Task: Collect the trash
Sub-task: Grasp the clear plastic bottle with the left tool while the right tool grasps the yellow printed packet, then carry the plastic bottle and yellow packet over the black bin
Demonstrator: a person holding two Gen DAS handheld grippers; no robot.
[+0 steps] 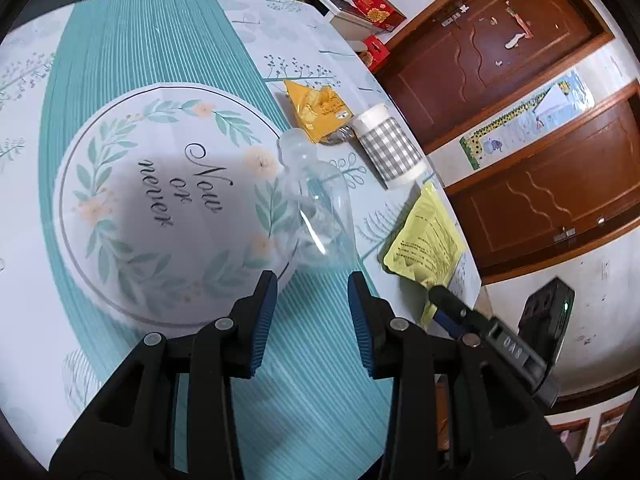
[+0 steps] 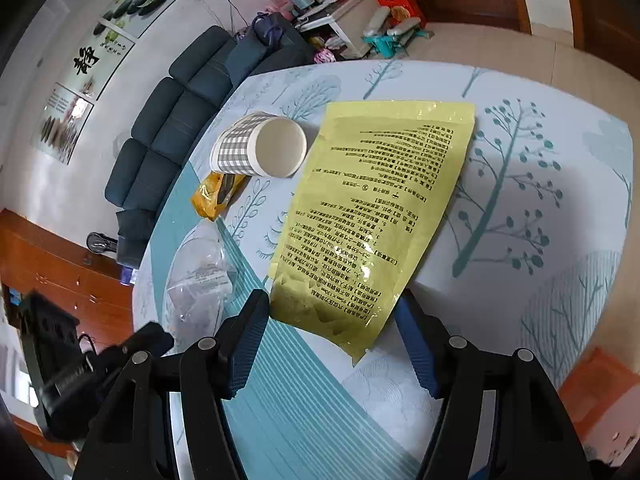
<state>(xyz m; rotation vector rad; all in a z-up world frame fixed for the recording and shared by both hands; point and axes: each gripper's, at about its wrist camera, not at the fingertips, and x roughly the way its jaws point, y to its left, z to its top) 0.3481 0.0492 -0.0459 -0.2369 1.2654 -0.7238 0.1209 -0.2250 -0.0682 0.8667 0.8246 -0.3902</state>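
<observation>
On the round table (image 1: 140, 40) lies a crushed clear plastic bottle (image 1: 316, 204), just beyond the tips of my left gripper (image 1: 311, 280). That gripper is open, with only tablecloth between its fingers. A yellow printed pouch (image 2: 380, 208) lies flat, its near end between the wide-open jaws of my right gripper (image 2: 332, 300), and the pads do not touch it. A grey-checked paper cup (image 2: 260, 146) lies on its side beyond the pouch. Next to the cup is an orange snack wrapper (image 2: 218, 194). In the left wrist view the right gripper (image 1: 452, 308) reaches in over the pouch (image 1: 424, 236).
The table edge (image 1: 460, 216) curves close behind the pouch and the cup (image 1: 390, 146). A dark sofa (image 2: 172, 128) stands past the far side. Brown doors (image 1: 500, 52) and a black device (image 1: 548, 312) on the floor are to the right.
</observation>
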